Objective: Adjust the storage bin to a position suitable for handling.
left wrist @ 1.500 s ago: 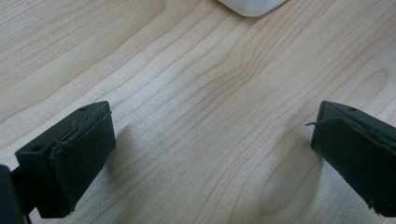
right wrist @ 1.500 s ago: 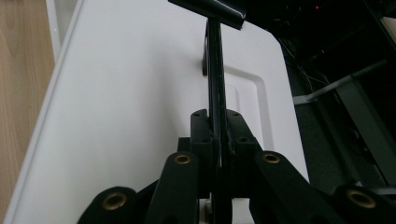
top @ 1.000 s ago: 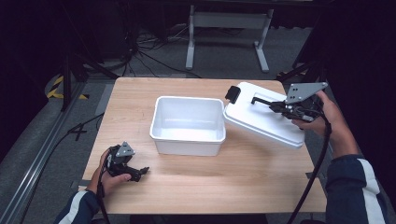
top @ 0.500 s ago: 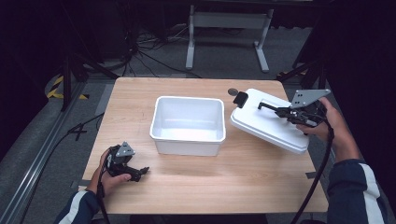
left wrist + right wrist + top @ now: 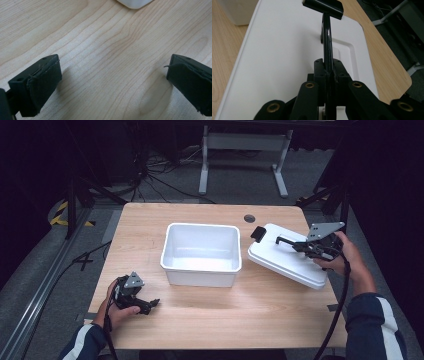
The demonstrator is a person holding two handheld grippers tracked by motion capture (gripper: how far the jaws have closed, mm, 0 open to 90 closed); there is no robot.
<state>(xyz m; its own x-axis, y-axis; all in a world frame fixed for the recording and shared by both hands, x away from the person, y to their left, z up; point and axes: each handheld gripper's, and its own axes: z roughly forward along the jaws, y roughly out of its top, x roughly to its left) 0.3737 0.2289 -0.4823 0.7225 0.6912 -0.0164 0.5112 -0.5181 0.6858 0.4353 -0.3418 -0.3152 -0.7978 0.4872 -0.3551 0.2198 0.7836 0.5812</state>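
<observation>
White plastic lid point(image 5: 287, 259) rests tilted on the wooden table point(image 5: 210, 320), just right of an open white tub point(image 5: 201, 252). The right hand-held gripper point(image 5: 300, 245) is clenched on the lid's black handle point(image 5: 326, 42). The left hand-held gripper point(image 5: 150, 304) sits released near the front left.

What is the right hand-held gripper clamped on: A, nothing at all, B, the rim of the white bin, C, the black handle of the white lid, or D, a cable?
C: in the right gripper view the right hand-held gripper has its jaws closed on the thin black handle standing up from the white lid.
</observation>
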